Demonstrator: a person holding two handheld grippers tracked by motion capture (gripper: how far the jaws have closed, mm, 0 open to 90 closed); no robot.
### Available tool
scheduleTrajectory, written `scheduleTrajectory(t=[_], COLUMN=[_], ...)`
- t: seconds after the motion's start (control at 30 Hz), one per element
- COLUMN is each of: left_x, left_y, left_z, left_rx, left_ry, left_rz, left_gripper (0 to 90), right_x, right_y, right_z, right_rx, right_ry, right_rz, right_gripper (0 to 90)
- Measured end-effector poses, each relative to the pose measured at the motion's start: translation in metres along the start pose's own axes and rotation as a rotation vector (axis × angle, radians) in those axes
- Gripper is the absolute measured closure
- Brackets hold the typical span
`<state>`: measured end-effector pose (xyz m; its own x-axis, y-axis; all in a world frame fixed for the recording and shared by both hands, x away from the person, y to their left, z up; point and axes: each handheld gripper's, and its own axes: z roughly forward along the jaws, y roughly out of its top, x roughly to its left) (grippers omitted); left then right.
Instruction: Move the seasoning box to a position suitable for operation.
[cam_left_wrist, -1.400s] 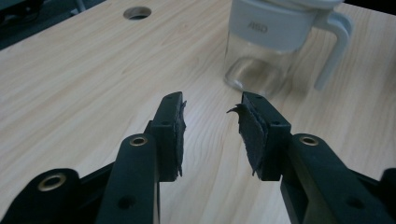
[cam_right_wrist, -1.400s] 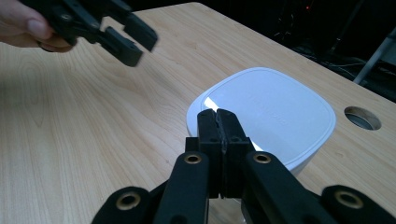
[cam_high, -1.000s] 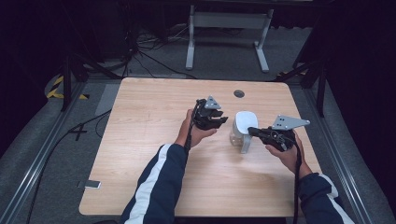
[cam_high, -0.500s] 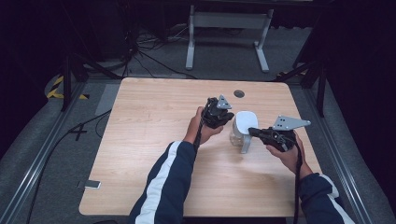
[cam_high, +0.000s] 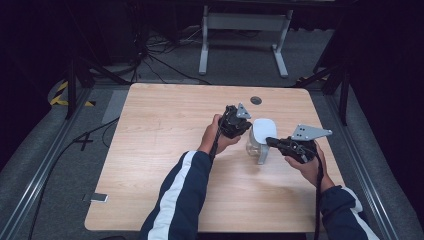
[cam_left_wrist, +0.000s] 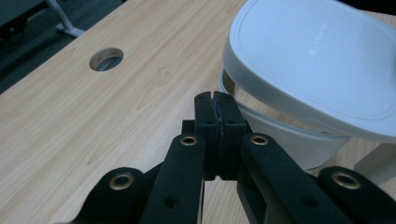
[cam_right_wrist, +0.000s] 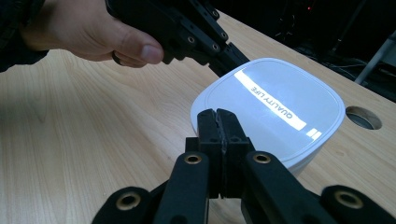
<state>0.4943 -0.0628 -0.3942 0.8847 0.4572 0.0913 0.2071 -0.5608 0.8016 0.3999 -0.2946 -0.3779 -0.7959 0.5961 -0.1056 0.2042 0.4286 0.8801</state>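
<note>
The left gripper (cam_high: 244, 126) and right gripper (cam_high: 272, 142) are held with jaws fully closed on nothing, flanking the white lidded container (cam_high: 262, 131) on the bench (cam_high: 165, 150). If the raised lid (cam_left_wrist: 322, 60) is pushed by the left jaws, the container could be slid or tipped.

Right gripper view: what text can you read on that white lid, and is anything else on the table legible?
"QUALITY LIFE" - printed along the bright strip on the white lid of the container.
Faint embossed mark on the same lid in the left gripper view - too blurred to read.
Nothing else carries legible text.
</note>
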Motion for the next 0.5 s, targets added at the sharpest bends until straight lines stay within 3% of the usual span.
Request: scheduleTrajectory(t=[0.5], left_x=[-0.006], left_y=[0.006], left_z=[-0.012], left_rx=[-0.108], left_ry=[-0.025], left_rz=[0.007], left_gripper=[89.3], right_x=[0.003], right_y=[-0.001], right_z=[0.0], right_rx=[0.018], right_ry=[0.001], right_rz=[-0.013], right_gripper=[90.0])
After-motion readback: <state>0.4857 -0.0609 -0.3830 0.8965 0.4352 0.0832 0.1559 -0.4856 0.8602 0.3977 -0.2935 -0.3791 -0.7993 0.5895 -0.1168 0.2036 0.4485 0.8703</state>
